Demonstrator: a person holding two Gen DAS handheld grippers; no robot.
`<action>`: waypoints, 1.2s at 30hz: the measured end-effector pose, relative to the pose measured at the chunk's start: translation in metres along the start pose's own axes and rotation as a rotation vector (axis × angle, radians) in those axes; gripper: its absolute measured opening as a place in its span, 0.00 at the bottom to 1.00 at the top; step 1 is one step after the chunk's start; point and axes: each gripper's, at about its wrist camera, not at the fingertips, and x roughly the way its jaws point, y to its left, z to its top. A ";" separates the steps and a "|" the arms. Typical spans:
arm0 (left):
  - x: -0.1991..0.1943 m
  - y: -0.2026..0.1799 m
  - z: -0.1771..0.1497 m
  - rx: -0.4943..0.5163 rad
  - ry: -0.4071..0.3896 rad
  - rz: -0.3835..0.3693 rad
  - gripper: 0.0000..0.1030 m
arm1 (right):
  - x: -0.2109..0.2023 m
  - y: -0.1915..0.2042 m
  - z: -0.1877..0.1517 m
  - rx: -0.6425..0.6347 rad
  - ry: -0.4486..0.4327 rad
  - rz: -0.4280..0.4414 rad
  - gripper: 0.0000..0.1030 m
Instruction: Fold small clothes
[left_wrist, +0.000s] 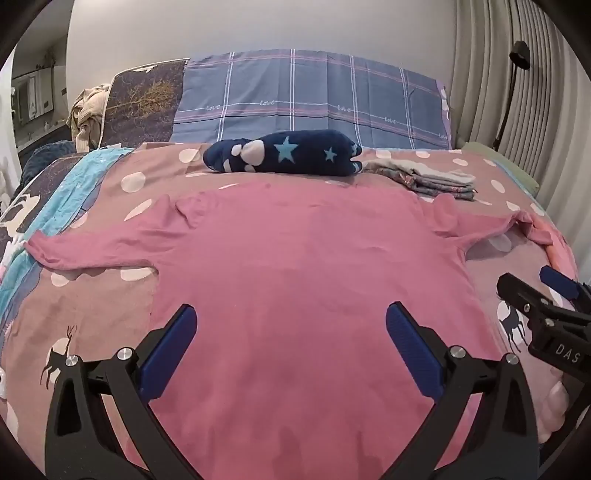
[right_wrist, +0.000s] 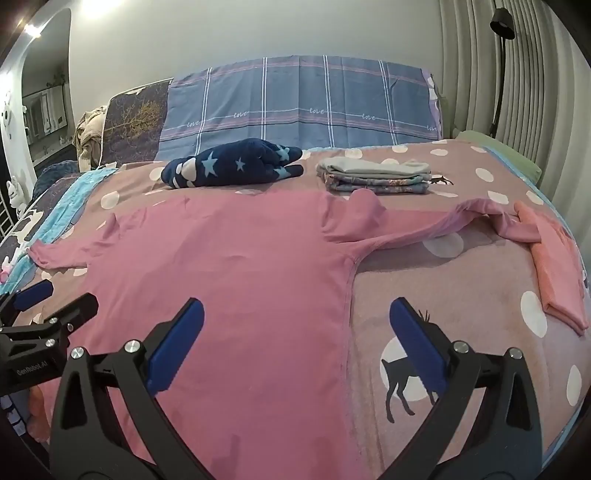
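A pink long-sleeved shirt (left_wrist: 295, 266) lies spread flat on the bed, sleeves out to both sides; it also shows in the right wrist view (right_wrist: 229, 266). My left gripper (left_wrist: 291, 317) is open and empty, hovering over the shirt's lower body. My right gripper (right_wrist: 297, 317) is open and empty, above the shirt's right side seam (right_wrist: 347, 295). The right gripper (left_wrist: 528, 286) shows at the right edge of the left wrist view, the left gripper (right_wrist: 57, 293) at the left edge of the right wrist view.
A folded stack of grey and floral clothes (right_wrist: 376, 175) and a dark blue star-patterned bundle (right_wrist: 229, 164) lie beyond the shirt. A folded salmon garment (right_wrist: 557, 266) lies at the bed's right edge. Pillows (right_wrist: 295, 99) stand at the head. Curtains (right_wrist: 535, 74) hang on the right.
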 end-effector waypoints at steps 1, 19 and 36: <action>0.000 0.000 0.000 -0.002 -0.001 0.006 0.99 | 0.000 0.000 0.000 -0.003 -0.001 0.001 0.98; 0.004 0.012 0.002 -0.018 0.002 -0.015 0.99 | 0.000 0.001 0.009 0.027 -0.021 0.026 0.63; 0.003 0.023 0.006 -0.023 -0.094 0.017 0.97 | 0.015 -0.008 0.006 -0.021 0.033 0.086 0.52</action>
